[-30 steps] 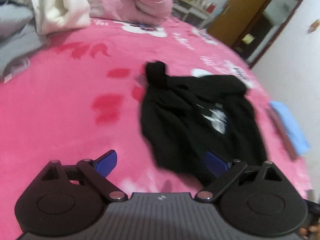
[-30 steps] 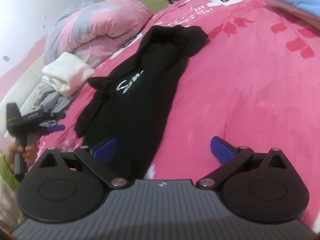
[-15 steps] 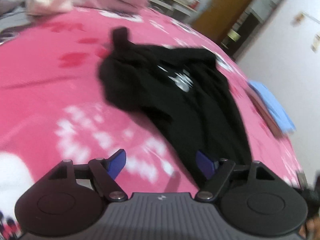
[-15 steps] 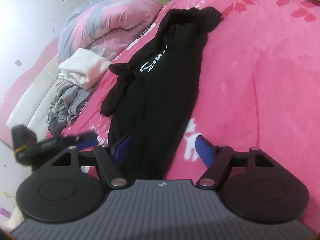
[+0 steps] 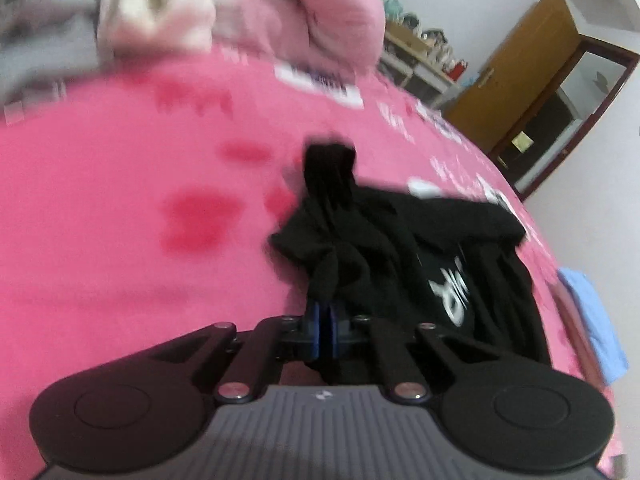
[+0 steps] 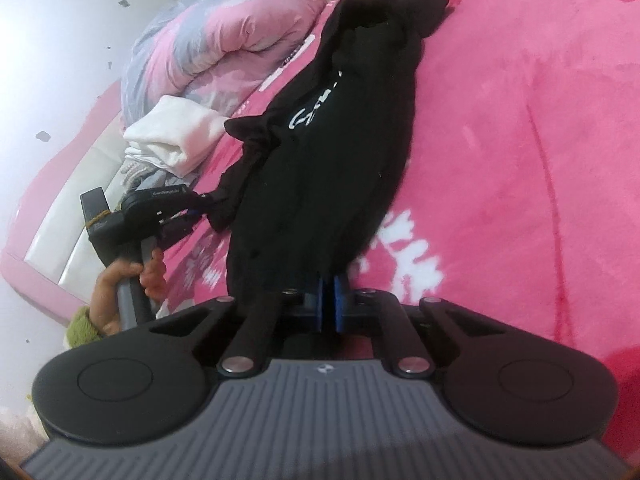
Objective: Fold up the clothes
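On the pink bedspread (image 6: pixel 520 120), left tongs (image 5: pixel 325 322) and right tongs (image 6: pixel 329 300) each pinch the black shirt (image 6: pixel 340 152).

A bed covered in a bright pink blanket (image 6: pixel 520 140) with red and white flower prints fills both views. On it, centre frame, lies a black garment (image 6: pixel 340 152) with white lettering, bunched lengthwise. Upper left, a rolled pink-and-grey duvet (image 6: pixel 224 40) rests on the blanket, a folded white cloth (image 6: pixel 176 136) just beside it, grey fabric (image 5: pixel 36 48) next to that. At the right edge of the left view, folded blue cloth (image 5: pixel 592 316).
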The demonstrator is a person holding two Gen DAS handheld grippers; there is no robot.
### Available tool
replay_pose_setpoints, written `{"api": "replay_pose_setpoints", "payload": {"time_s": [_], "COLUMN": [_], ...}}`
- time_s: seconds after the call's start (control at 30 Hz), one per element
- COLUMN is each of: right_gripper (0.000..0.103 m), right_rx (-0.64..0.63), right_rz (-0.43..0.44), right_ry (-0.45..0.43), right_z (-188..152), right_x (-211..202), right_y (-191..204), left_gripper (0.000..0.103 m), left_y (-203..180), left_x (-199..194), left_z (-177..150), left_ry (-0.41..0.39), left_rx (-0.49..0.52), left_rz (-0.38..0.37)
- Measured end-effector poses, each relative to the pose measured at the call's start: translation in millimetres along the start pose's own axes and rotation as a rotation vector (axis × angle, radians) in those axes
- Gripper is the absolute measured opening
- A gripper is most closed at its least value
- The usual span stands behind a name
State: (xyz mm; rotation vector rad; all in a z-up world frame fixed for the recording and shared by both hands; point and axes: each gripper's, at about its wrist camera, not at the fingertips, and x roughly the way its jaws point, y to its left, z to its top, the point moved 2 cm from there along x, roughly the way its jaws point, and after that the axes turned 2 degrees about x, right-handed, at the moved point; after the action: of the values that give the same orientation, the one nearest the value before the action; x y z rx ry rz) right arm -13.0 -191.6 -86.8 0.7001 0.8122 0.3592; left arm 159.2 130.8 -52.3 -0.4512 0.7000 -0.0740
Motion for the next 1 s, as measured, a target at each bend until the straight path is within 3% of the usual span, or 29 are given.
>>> {"api": "replay_pose_setpoints", "payload": {"time_s": [0.3, 0.33, 0.43, 0.53, 0.57, 0.7, 0.83, 1.0], "right_gripper": [0.003, 0.003, 0.004, 0.006, 0.006, 0.006, 0.012, 0.015], "right_rx": [0.068, 0.071, 0.077, 0.098, 0.107, 0.158, 0.211, 0.26], "right_rz": [0.008, 0.008, 0.003, 0.011, 0.016, 0.037, 0.06, 0.078], "right_ry": [0.009, 0.007, 0.004, 0.005, 0.006, 0.01, -0.005, -0.061], "right_z": [-0.7, -0.9, -2.6, -2.7, -2.4, -1.6, -2.3, -3.9], "right_x": [-1.6, -1.3, -0.3, -2.7, -3.1, -2.1, -5.5, -15.7], "right_y": [-14.9, -15.2, -15.0, -17.9, -18.9, -22.9, -27.0, -36.0], "left_gripper": [0.007, 0.013, 0.055, 0.063, 0.071, 0.078, 0.08, 0.083], "left_y": [32.5, 36.1, 47.4, 57.9, 60.1, 62.1, 38.2, -27.8], "left_x": [37.0, 41.4, 56.4, 65.7, 60.4, 11.0, -40.1, -65.3], "left_z": [74.8, 83.0, 100.2, 84.0, 78.3, 55.7, 23.0, -48.0], "left_ry": [-0.08, -0.088, -0.08, 0.006, 0.007, -0.05, -0.024, 0.23], "left_rx": [-0.003, -0.004, -0.022, -0.089, -0.105, -0.129, -0.068, 0.002], "left_rz": [0.165, 0.184, 0.225, 0.197, 0.19, 0.195, 0.096, -0.224]}}
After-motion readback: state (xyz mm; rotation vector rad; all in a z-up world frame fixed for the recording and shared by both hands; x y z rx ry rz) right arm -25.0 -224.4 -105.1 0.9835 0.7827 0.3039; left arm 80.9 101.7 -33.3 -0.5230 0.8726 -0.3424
